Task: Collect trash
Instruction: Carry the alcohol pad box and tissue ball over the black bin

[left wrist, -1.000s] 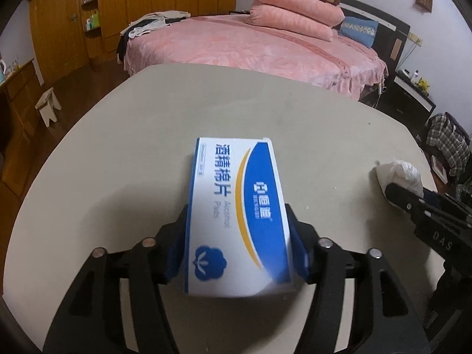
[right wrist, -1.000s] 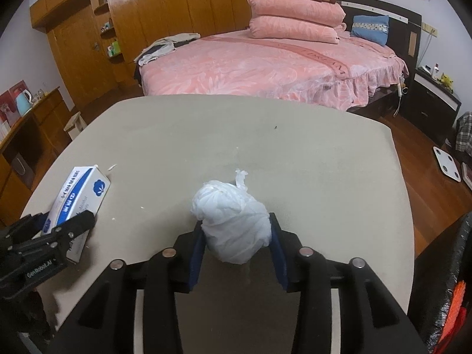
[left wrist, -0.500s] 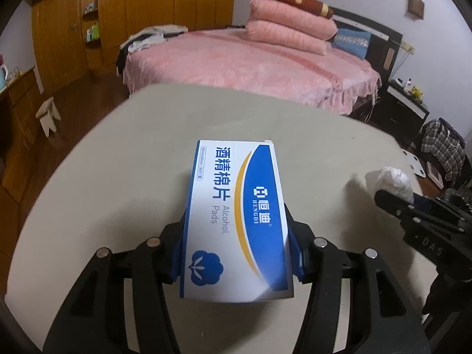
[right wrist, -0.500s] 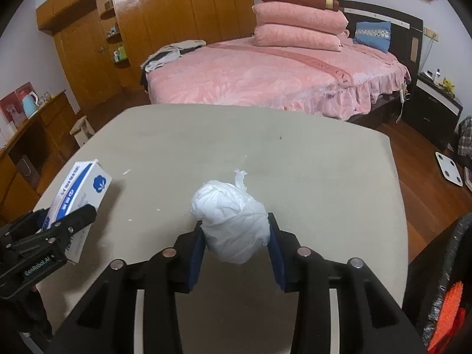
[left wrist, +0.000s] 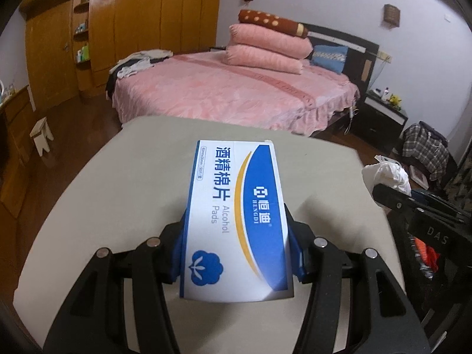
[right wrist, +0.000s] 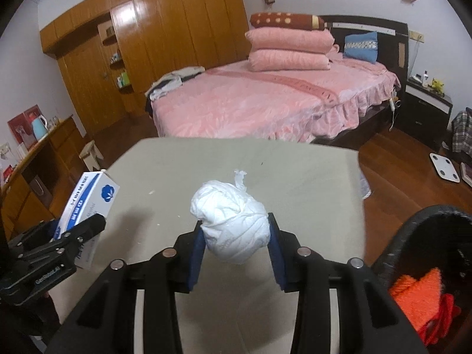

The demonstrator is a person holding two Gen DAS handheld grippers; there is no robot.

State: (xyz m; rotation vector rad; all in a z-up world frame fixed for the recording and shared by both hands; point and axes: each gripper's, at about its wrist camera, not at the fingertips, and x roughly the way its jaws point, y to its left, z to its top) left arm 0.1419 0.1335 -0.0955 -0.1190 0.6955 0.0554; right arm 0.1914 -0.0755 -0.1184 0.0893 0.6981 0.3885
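My left gripper [left wrist: 236,244] is shut on a white and blue alcohol pads box [left wrist: 236,215], its blue pads pressing both long sides, and the box hangs above the beige table [left wrist: 124,183]. My right gripper [right wrist: 236,244] is shut on a crumpled white paper wad [right wrist: 231,221], also lifted off the table [right wrist: 295,177]. In the right wrist view the box [right wrist: 88,203] and left gripper [right wrist: 65,242] show at the left. The left wrist view catches the wad [left wrist: 386,174] at the right edge, with the right gripper's fingers [left wrist: 413,206] below it.
A dark woven bin [right wrist: 424,236] with orange material inside stands by the table's right side. Beyond the table are a pink bed [left wrist: 236,91], wooden wardrobes [right wrist: 165,29], a small stool [left wrist: 41,135], a nightstand [right wrist: 427,106] and a white scale [right wrist: 444,166] on the wood floor.
Both grippers have risen with their loads, the box and the wad now clear of the table. The table looks farther below, and the bin has come into the right wrist view.
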